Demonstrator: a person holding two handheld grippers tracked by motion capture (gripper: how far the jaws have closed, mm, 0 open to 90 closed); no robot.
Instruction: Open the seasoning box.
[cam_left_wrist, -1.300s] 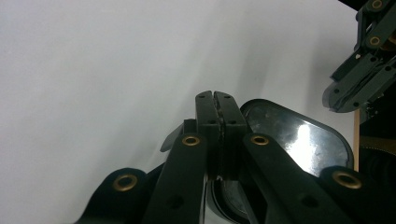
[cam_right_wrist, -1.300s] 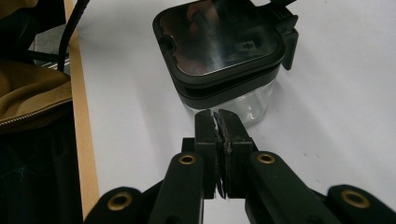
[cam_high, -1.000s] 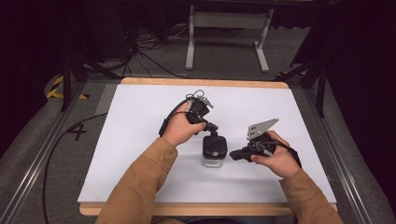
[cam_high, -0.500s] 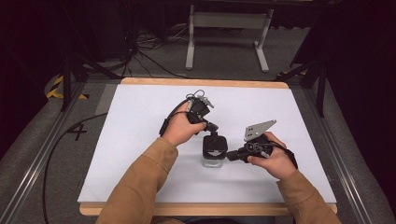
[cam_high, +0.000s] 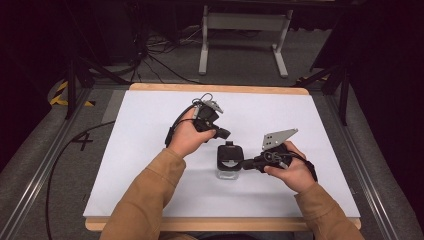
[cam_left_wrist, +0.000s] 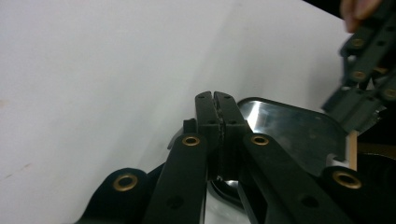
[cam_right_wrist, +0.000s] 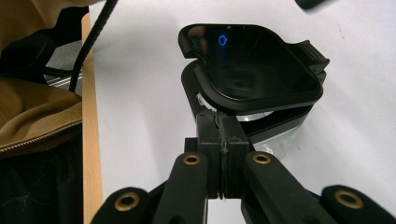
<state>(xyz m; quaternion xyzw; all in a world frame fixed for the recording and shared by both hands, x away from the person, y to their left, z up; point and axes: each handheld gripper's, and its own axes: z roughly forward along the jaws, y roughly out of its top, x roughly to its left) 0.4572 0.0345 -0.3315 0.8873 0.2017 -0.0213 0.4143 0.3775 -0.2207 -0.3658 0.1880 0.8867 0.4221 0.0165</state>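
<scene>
Both claws closed at the small clear box with the hinged glossy black lid (cam_high: 229, 159)

The left gripper (cam_high: 223, 133), jaws pressed together and empty, has just lifted off the lid, leaving it propped ajar. The right gripper (cam_high: 246, 164), jaws likewise closed, touches the box's side. It sits mid-table; bare white tabletop (cam_high: 150, 150) surrounds it, edges well away.

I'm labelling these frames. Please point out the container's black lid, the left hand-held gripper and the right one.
black lid (cam_right_wrist: 257, 58): right gripper view, glossy top face.
left hand-held gripper (cam_high: 223, 133): high view, closed jaw tips.
right hand-held gripper (cam_high: 246, 164): high view, closed jaw tips beside the lid.
</scene>
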